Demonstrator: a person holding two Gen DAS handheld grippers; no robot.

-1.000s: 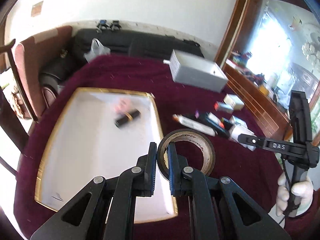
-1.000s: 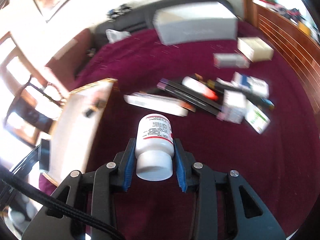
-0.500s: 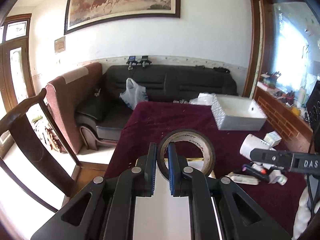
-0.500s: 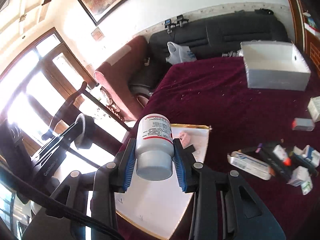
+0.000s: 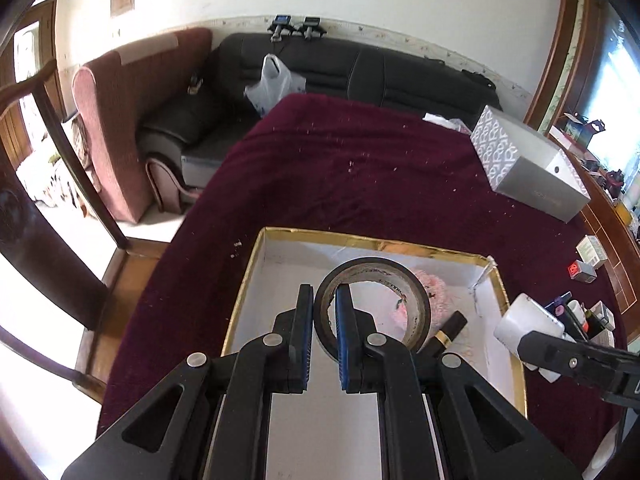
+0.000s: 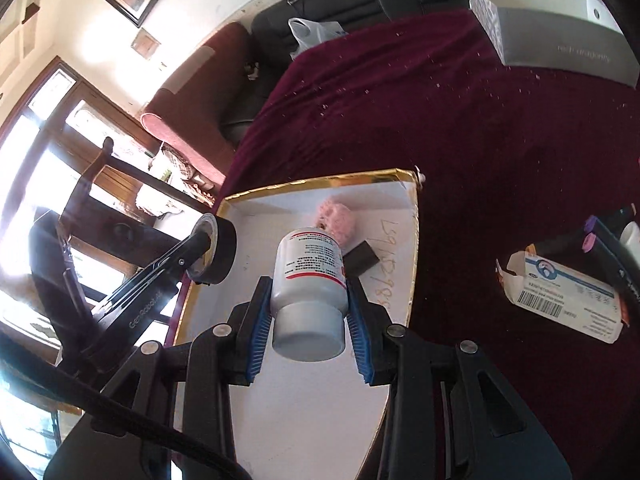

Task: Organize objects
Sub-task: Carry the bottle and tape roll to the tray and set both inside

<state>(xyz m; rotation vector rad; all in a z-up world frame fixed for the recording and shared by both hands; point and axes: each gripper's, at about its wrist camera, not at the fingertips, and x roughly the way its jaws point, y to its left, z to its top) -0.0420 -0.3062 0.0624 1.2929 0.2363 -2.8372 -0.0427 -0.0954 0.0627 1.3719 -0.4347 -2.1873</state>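
Observation:
My left gripper (image 5: pixel 323 304) is shut on the rim of a black tape roll (image 5: pixel 376 308) and holds it above the white gold-rimmed tray (image 5: pixel 280 280). In the right wrist view the tape roll (image 6: pixel 214 254) hangs over the tray's left edge (image 6: pixel 200 280). My right gripper (image 6: pixel 309 308) is shut on a white pill bottle (image 6: pixel 310 280) with a red-banded label, held over the tray. The bottle also shows in the left wrist view (image 5: pixel 528 328). In the tray lie a pink fluffy item (image 6: pixel 338 220) and a black and gold lipstick (image 5: pixel 450 330).
The table has a maroon cloth (image 5: pixel 360 168). A grey box (image 5: pixel 528 168) stands at the back right. Medicine boxes (image 6: pixel 568 296) and dark pens (image 6: pixel 600 240) lie right of the tray. A wooden chair (image 5: pixel 48 200) and sofas (image 5: pixel 360 72) stand beyond the table.
Both grippers tilted up toward the room, then back down over the tray. The tape roll and pill bottle stayed gripped and now hang over the tray.

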